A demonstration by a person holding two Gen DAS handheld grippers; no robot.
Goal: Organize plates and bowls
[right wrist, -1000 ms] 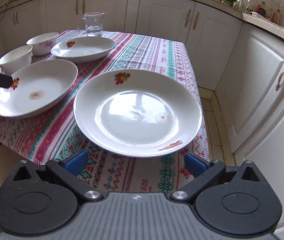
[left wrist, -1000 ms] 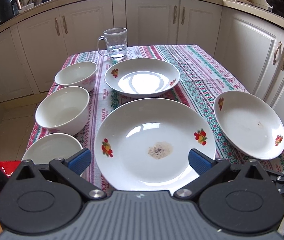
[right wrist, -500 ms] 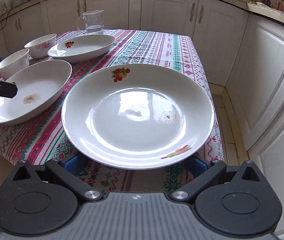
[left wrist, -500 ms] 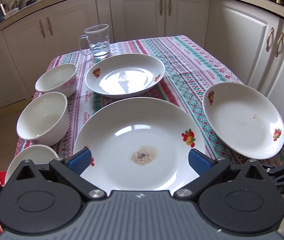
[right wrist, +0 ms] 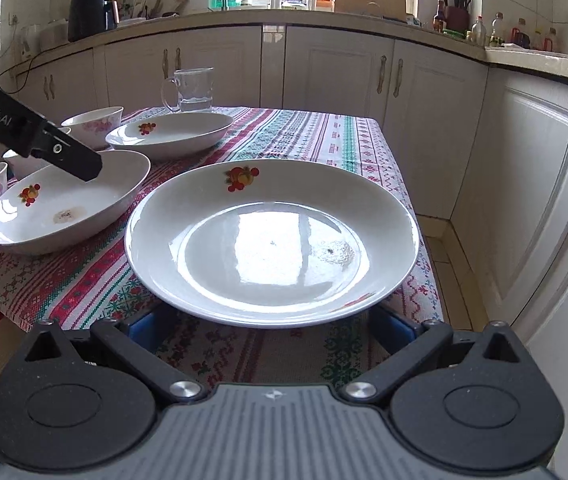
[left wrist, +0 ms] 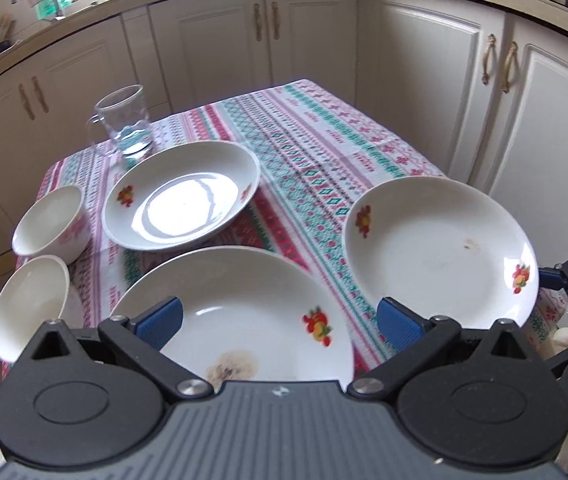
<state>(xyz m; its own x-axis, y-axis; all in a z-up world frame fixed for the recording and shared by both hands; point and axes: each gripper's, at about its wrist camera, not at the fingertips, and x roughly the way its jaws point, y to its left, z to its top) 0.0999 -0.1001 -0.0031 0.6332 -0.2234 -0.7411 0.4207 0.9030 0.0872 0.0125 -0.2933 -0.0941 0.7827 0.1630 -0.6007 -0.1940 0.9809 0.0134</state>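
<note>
Left gripper: our left gripper (left wrist: 279, 322) fills the bottom of its frame, jaws spread wide, and the stained plate (left wrist: 243, 320) sits between the blue pads with a gap on each side; we hold nothing here.
Right gripper: our right gripper (right wrist: 271, 330) sits at the bottom of its own frame, jaws spread, blue pads tucked low under the near rim of the big plate (right wrist: 271, 240); we cannot tell whether they touch it.
Near plates: the stained plate lies low centre in the left view, with a brown smear near our gripper body; the big plate lies at right centre there, overhanging the table's near edge.
Far plate: a third plate (left wrist: 181, 210) rests in the middle of the left view, glare on its well.
Bowls: two bowls stand at the left edge of the left view, the near bowl (left wrist: 29, 306) and the far bowl (left wrist: 53, 222) close together.
Glass mug: the glass mug (left wrist: 125, 122) stands beyond the third plate, upper left, with a little water in it.
Surface: the table (left wrist: 324, 148) wears a striped cloth in red, green and white.
Room: white cabinets (right wrist: 340, 68) wrap round behind, and a worktop (right wrist: 243, 14) crowded with bottles and a dark appliance runs along the top.
Hard to make out: the left view is blurred; a third bowl at the left edge of the right view is cut off; the red thing at lower left of the left view is too clipped to name.
</note>
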